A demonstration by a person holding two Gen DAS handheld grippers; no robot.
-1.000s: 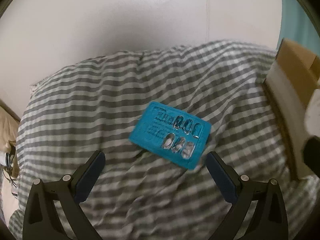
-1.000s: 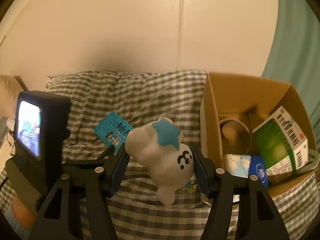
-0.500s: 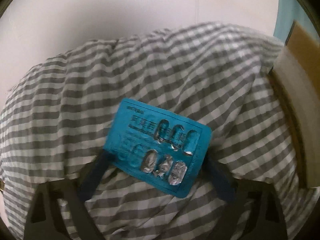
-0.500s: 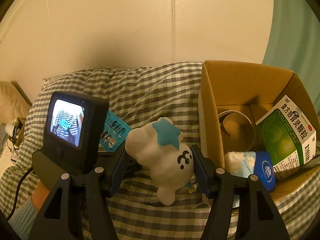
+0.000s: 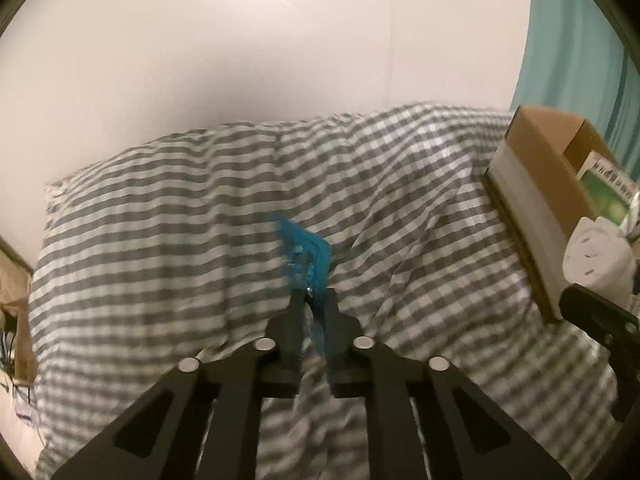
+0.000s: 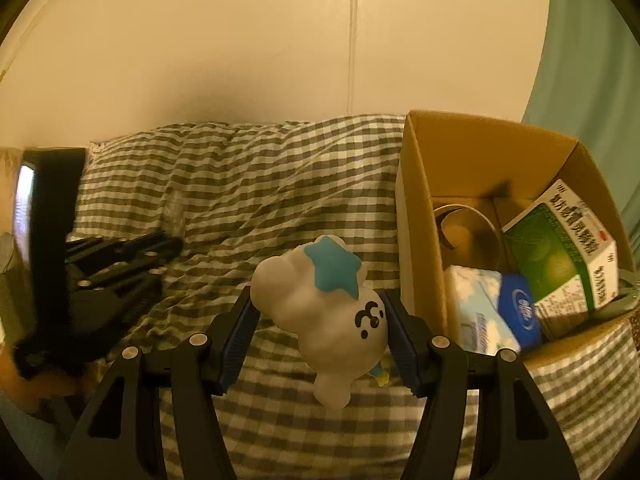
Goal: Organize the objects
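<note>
Our left gripper (image 5: 311, 300) pinches the teal blister pack (image 5: 310, 258) edge-on above the checked duvet (image 5: 160, 240). Our right gripper (image 6: 320, 320) clamps the white star-marked toy (image 6: 324, 312). At three o'clock stands the cardboard box (image 6: 416, 208), holding a green medicine carton (image 6: 560, 248), tissue packet (image 6: 492, 312) and tape roll (image 6: 468, 232).

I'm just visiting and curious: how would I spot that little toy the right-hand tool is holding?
Find the open cardboard box on the gingham-checked bedding. Just left of it, the right gripper clamps a white squishy figure. Nothing else nearby has its blue star patch and small black curly face marks.
</note>
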